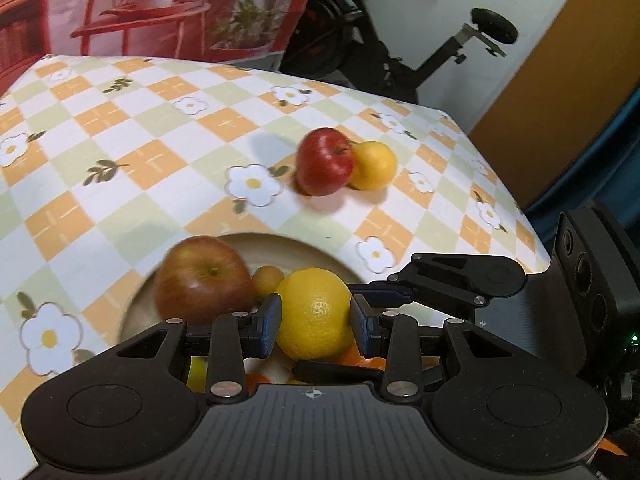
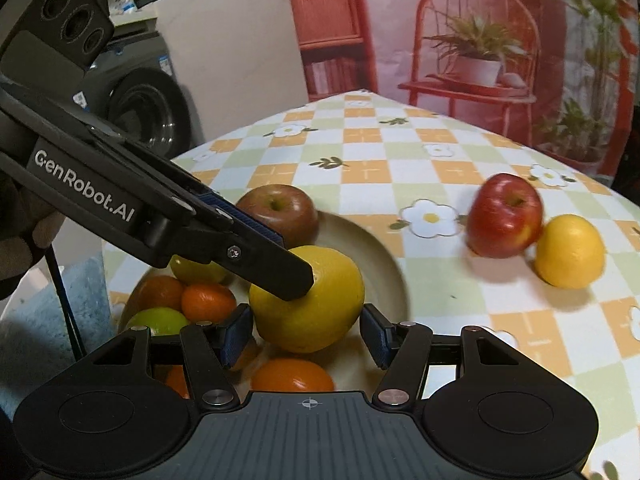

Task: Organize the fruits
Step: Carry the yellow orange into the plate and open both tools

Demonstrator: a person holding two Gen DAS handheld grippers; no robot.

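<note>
Setting the lemon [image 1: 314, 312] down well starts with the counter [image 1: 120, 140]: its checked cloth carries a shallow plate [image 2: 380, 264] already crowded with a dark apple [image 2: 280, 208], oranges and a green fruit, so free space is scarce. The left gripper [image 1: 316, 320] has its jaws clamped on the lemon, held just above the plate near its right side. The right gripper [image 2: 308, 334] sits with jaws apart, flanking the same lemon without pressing on it. I judge the best move is to lower the lemon into the bare part of the plate, then release gently so it does not roll. A red apple [image 1: 325, 160] and second lemon [image 1: 374, 165], touching, wait beyond.
</note>
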